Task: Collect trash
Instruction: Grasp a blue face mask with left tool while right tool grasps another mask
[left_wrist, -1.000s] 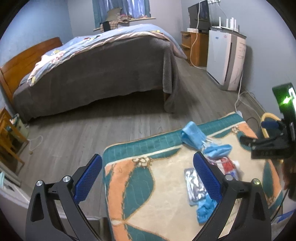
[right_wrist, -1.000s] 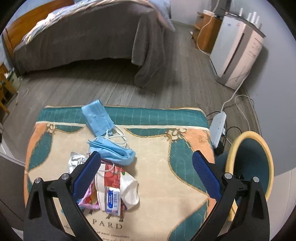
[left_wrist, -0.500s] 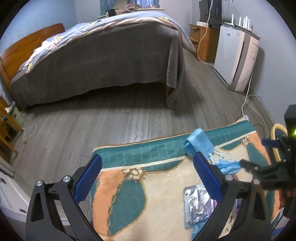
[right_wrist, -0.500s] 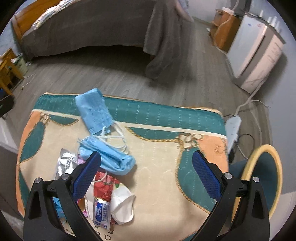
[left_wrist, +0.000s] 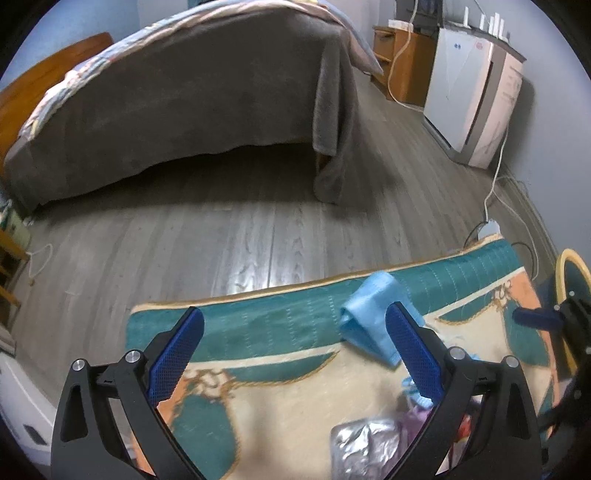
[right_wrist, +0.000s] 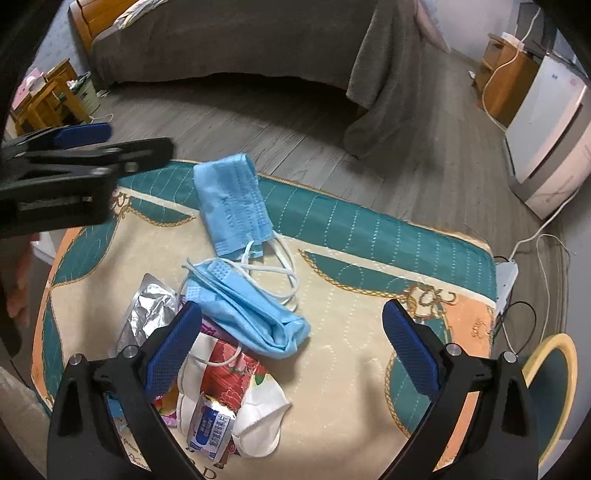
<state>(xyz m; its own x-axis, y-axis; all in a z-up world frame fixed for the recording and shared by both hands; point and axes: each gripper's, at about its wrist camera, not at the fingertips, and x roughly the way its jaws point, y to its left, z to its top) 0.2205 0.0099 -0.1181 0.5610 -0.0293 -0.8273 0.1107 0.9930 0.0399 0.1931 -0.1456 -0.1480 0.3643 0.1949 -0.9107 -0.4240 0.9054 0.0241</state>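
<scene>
Approaching the trash pile; nothing picked up yet. Right gripper (right_wrist: 291, 334) hovers above the counter (right_wrist: 369, 354), which is covered by a teal-and-cream patterned cloth, jaws spread wide and empty. Trash lies clustered on the near left part of the cloth: crumpled blue mask (right_wrist: 251, 314) almost directly between the fingers, flat blue mask (right_wrist: 231, 206) just beyond it near the far edge, ear loops of both tangled together. Silver foil wrapper (right_wrist: 153, 310) lies to the left, and a white mask (right_wrist: 258, 417) with a small printed sachet (right_wrist: 210, 428) on it sits closest to the camera, partly under the left finger.

Left gripper (left_wrist: 293, 352) is also wide open and empty, held above the cloth's far left area and pointing toward the floor and bed (left_wrist: 184, 103); the flat blue mask (left_wrist: 373, 314) shows beside its right finger. In the right wrist view it enters from the left edge, level with the cloth's far corner.

Judgement: next move is lowering the right gripper onto the crumpled mask and closing. Loops may drag the neighbouring mask along. A yellow-rimmed bin (right_wrist: 554, 380) stands just right of the counter, the likely drop point.
</scene>
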